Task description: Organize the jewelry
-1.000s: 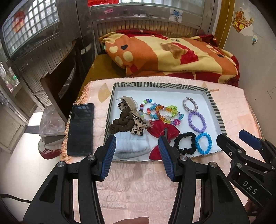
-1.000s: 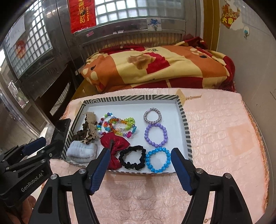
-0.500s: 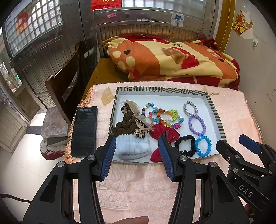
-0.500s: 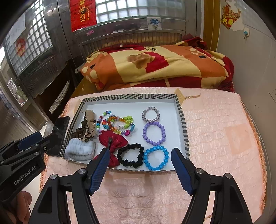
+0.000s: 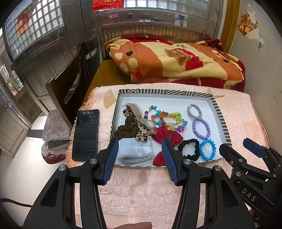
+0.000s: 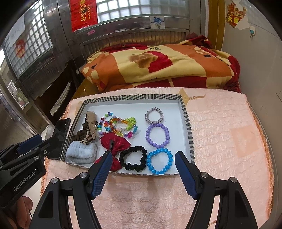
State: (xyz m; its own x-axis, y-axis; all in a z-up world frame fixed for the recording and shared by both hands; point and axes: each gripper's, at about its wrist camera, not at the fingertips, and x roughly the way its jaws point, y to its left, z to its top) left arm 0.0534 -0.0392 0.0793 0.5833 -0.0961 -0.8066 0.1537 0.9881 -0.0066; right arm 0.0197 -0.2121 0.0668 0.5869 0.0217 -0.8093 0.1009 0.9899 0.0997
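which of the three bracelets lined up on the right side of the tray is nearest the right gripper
The blue beaded bracelet, at the near end of the column, just ahead of the right gripper. The purple one and silver one lie farther back.

Even daylight from the glass-block windows (image 6: pixel 112 7) at the back fills both fisheye views, bright and sharp at centre. Straight lines bow toward the dark vignetted corners. The white tray floor (image 6: pixel 130 109) shows only soft shadows, and window reflections glint on the black phone (image 5: pixel 86 132) screen.
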